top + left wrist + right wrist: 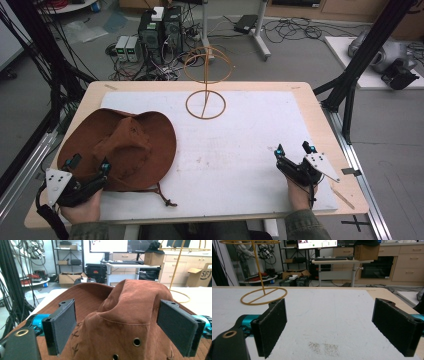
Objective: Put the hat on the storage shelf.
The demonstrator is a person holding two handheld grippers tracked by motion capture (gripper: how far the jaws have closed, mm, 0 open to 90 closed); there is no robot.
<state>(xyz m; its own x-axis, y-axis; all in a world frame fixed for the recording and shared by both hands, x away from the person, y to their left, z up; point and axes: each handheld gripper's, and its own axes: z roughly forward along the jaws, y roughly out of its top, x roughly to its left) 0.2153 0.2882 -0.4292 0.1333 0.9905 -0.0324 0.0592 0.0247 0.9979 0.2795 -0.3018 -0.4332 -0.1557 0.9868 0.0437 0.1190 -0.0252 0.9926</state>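
One brown suede wide-brimmed hat [122, 147] lying crown-up near table's left front corner, cord trailing toward front edge. Left gripper [90, 165] at hat's near brim, jaws spread wide either side of crown [130, 307], not yet touching: likely lined up to pinch crown for lifting. One gold wire hat stand [206, 80] upright at back edge, top ring bare, probably destination. Right gripper [294, 150] resting near right front corner, jaws spread, nothing between, well apart from hat; seemingly waiting. Two grippers counted.
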